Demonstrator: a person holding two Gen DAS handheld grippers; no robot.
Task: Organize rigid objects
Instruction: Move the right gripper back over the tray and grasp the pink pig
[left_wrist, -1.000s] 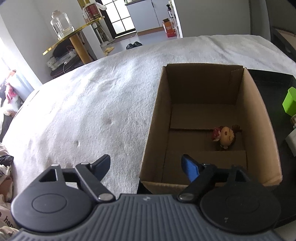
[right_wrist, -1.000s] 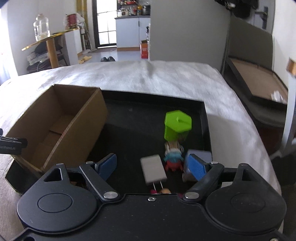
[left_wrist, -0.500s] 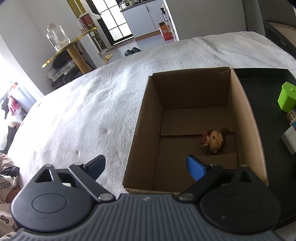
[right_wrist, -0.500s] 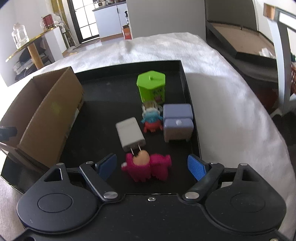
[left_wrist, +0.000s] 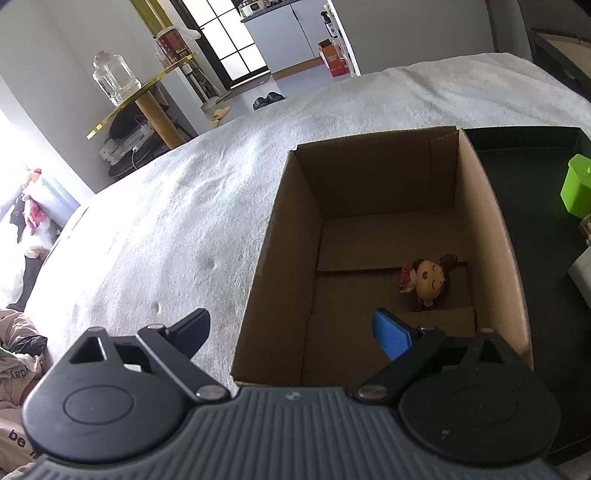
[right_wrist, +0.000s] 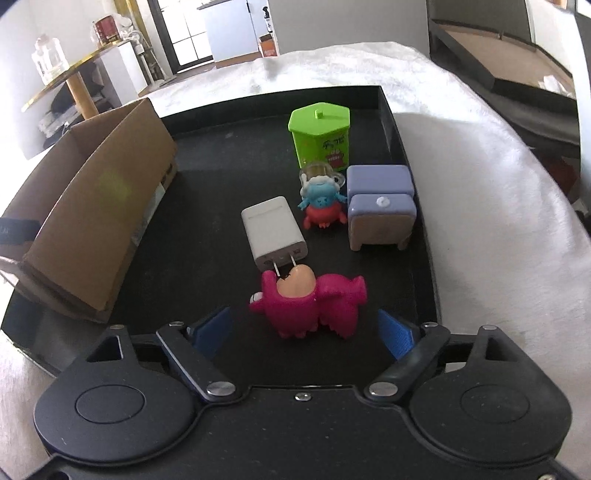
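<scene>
Red printing marks the front of the green hexagonal tin (right_wrist: 320, 134), too small to read; it may be a cartoon label. The right tongs (right_wrist: 304, 328) gape wide and hold nothing, with the pink figurine (right_wrist: 314, 302) standing just ahead between their blue pads (right_wrist: 397, 334), apparently untouched. Beyond it a white charger (right_wrist: 273, 230) lies on the black tray (right_wrist: 424, 266). The left tongs (left_wrist: 291, 328) are equally spread and empty, straddling the cardboard box (left_wrist: 288, 236) wall; a brown-haired doll (left_wrist: 428, 282) rests inside, ahead.
</scene>
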